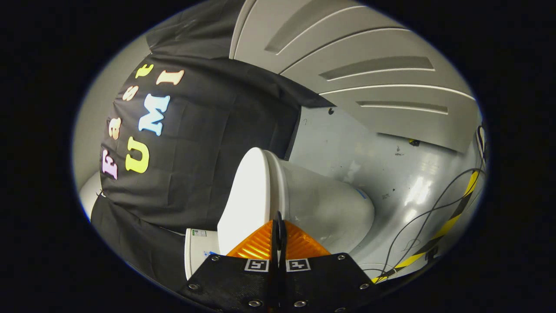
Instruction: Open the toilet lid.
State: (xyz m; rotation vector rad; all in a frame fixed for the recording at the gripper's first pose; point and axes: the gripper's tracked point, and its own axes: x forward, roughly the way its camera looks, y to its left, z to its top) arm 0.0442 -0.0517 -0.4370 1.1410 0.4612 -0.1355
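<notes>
The view is rolled sideways, so the white toilet lies across it. Its lid (247,195) is a smooth white oval, closed flat against the grey-white bowl (330,208). My gripper (279,222) is shut, its two orange fingers (256,245) pressed together with nothing visibly between them. The tips sit right at the front rim of the lid, where lid and bowl meet. Whether they touch the rim I cannot tell.
A white tank or box (197,252) stands behind the toilet against the black cloth wall (204,165). The glossy grey floor (391,174) carries dark cables (428,215) and a yellow-black tape strip (456,215). Grey panelled walls (369,65) rise beyond.
</notes>
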